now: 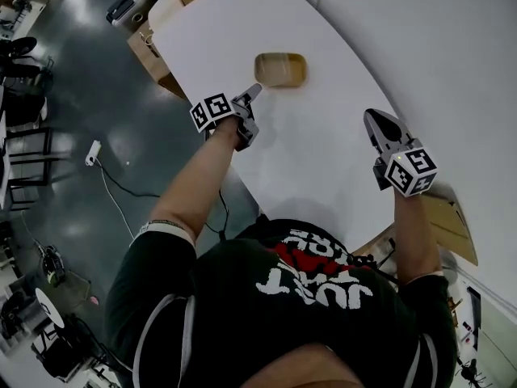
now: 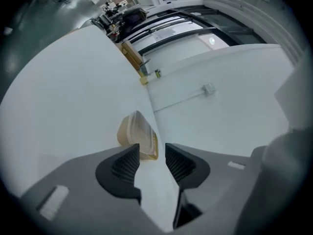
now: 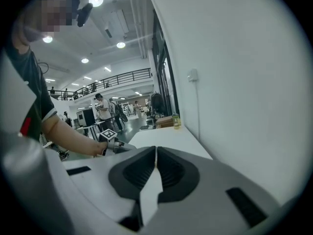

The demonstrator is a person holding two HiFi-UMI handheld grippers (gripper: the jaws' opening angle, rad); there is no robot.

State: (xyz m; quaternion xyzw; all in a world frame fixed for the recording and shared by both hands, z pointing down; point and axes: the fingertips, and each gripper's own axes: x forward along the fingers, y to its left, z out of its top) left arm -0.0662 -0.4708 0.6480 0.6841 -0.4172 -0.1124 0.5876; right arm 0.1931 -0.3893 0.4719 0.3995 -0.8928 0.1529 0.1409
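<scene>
In the head view, the left tongs [image 1: 255, 90] are pointing across the smooth white table [image 1: 323, 168]. The tan tray [image 1: 280, 69] is sitting just in front of their tips, and nothing is getting in the way. The right tongs [image 1: 371, 116] are hanging well off to the side. A brown cardboard box [image 1: 449, 221] is lying behind them.

In the left gripper view, the left tongs [image 2: 152, 153] are standing spread apart, holding nothing. The tan tray [image 2: 133, 131] is lying right ahead of their ribbed black pads [image 2: 124, 165]. It is looking shallow, with round corners and a shiny rim. A small bottle [image 2: 157, 73] is standing far beyond it.

In the right gripper view, the right tongs [image 3: 155, 151] are pressing together on nothing. The left tongs [image 3: 110, 135] are showing off to their left. The small bottle [image 3: 176, 120] is standing far ahead, by the plain white wall [image 3: 234, 58].
</scene>
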